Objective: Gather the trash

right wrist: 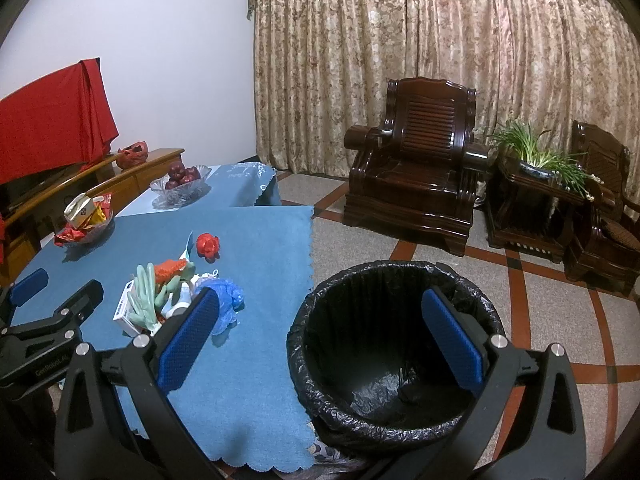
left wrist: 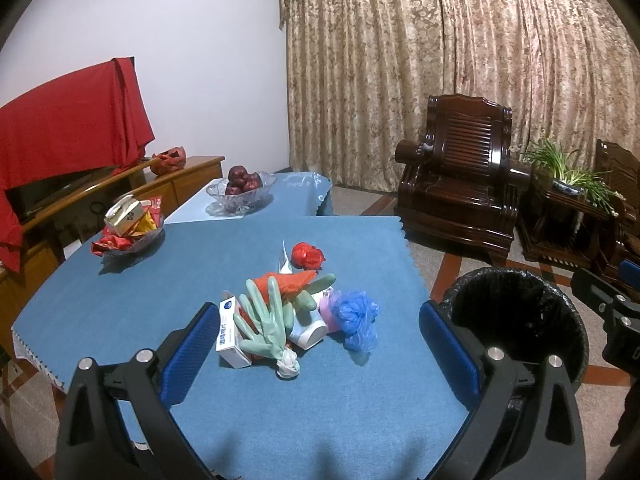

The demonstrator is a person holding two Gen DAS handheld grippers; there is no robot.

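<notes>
Your left claw (left wrist: 320, 344) hangs released, its blue pads spread wide, and the trash pile sits dead ahead between them in the middle of the left wrist frame: the green rubber glove (left wrist: 266, 320) on top, its length running from the lower centre up and to the right, the white box (left wrist: 230, 334) just beside the left pad, the blue plastic bag (left wrist: 356, 314) at the pile's right. A red crumpled wad (left wrist: 307, 255) lies apart, farther up the bench (left wrist: 120, 300). Your right claw (right wrist: 320, 336), also released and holding nothing, hovers over the black-lined bin (right wrist: 396, 344), which stands on the floor just off the bench's right edge. The left is nearer the pile, I judge; the cloth in front of it is bare.
</notes>
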